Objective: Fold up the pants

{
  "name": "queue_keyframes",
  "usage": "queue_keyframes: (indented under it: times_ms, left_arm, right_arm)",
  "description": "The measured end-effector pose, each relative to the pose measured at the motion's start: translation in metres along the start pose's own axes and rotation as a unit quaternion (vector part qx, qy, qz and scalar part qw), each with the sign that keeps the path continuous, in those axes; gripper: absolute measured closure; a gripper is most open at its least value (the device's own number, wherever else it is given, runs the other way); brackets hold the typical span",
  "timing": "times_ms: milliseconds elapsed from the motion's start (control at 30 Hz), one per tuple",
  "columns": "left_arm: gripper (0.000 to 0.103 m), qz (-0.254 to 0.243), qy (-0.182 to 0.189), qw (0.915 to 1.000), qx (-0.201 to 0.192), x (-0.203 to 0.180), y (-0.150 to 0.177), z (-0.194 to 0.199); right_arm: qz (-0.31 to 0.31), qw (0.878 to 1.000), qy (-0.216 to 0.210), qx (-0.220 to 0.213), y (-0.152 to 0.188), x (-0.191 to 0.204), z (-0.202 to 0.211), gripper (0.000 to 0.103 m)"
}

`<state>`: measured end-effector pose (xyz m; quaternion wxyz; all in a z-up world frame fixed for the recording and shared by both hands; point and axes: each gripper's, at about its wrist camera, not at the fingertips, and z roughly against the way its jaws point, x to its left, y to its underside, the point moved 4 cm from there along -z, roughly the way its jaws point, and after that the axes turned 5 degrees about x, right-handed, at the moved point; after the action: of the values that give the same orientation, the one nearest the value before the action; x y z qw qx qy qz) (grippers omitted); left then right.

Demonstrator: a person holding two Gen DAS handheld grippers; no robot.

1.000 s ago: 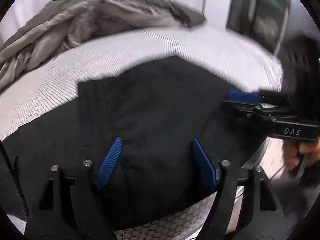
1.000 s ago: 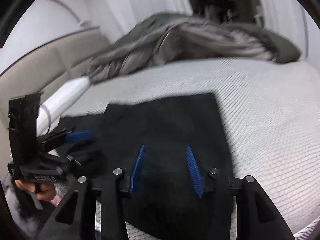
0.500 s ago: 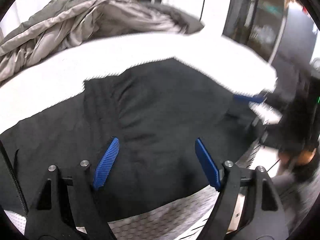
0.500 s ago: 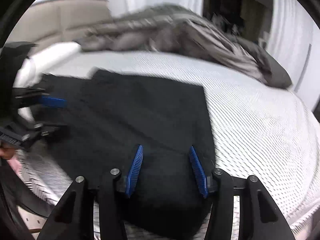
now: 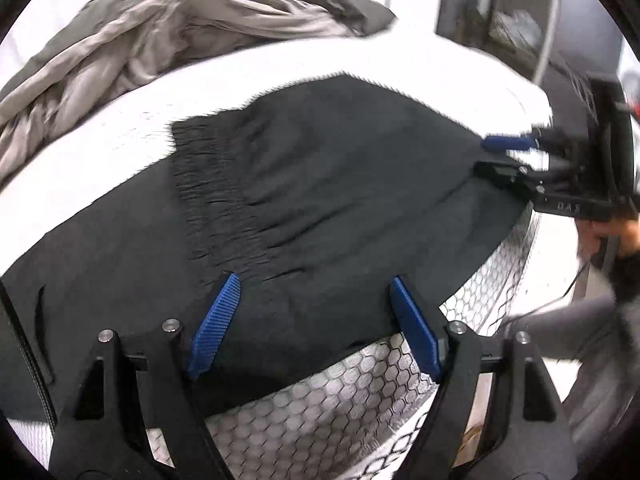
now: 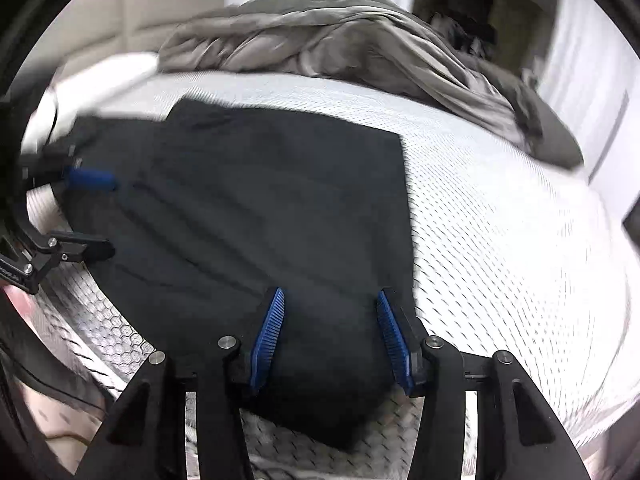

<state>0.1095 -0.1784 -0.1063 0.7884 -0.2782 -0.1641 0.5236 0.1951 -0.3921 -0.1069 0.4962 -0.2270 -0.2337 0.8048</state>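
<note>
Pants (image 5: 320, 200) flat on the mattress (image 6: 500, 220), near edge hanging over.
Left gripper (image 5: 316, 320) and right gripper (image 6: 330, 328) both gape wide, holding nothing (a careless tug could slide everything off).

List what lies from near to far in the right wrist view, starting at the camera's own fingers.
Right gripper with its blue fingers open → black pants lying flat → bare white mattress → rumpled grey duvet → beige headboard.
</note>
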Motion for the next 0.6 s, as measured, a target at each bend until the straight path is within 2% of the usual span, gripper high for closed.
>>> queue_keyframes:
  times_ms: [67, 133, 233, 300, 367, 433, 467, 533, 567, 600]
  left_arm:
    - [0.027, 0.030, 0.028, 0.9987, -0.030, 0.004, -0.005, 0.014]
    - [0.027, 0.048, 0.033, 0.9973, -0.044, 0.002, -0.018, 0.014]
    - [0.027, 0.046, 0.023, 0.9986, -0.014, -0.005, -0.032, -0.017]
    - [0.027, 0.034, -0.002, 0.9994, 0.012, -0.006, -0.032, -0.037]
    - [0.027, -0.001, -0.016, 0.9998, 0.009, -0.013, -0.028, -0.037]
    - [0.027, -0.011, -0.020, 0.9997, 0.013, -0.010, -0.020, -0.031]
    - [0.027, -0.005, -0.019, 0.9997, 0.016, -0.006, -0.016, -0.028]
    - [0.027, 0.012, -0.011, 0.9998, 0.014, 0.003, -0.007, -0.018]
    - [0.027, 0.014, -0.020, 0.9996, 0.012, 0.005, -0.004, -0.012]
    - [0.027, 0.014, -0.028, 0.9995, 0.008, 0.008, 0.001, -0.003]
  right_arm:
    - [-0.026, 0.999, -0.019, -0.028, -0.006, -0.002, 0.011, 0.055]
    - [-0.030, 0.997, -0.050, -0.047, -0.019, 0.014, 0.012, 0.055]
    - [-0.029, 0.997, -0.066, -0.034, -0.033, 0.040, -0.011, 0.055]
    - [-0.017, 0.998, -0.057, -0.013, -0.039, 0.046, -0.032, 0.054]
    - [0.020, 0.999, -0.038, -0.006, -0.040, 0.049, -0.042, 0.054]
    - [0.047, 0.999, -0.008, -0.006, -0.038, 0.044, -0.038, 0.050]
    - [0.046, 0.999, 0.012, -0.006, -0.034, 0.034, -0.033, 0.044]
    - [0.029, 0.999, 0.036, -0.002, -0.024, 0.009, -0.030, 0.041]
    - [0.013, 0.999, 0.034, 0.002, -0.019, -0.005, -0.029, 0.036]
    - [-0.006, 1.000, 0.019, 0.002, -0.013, -0.011, -0.025, 0.036]
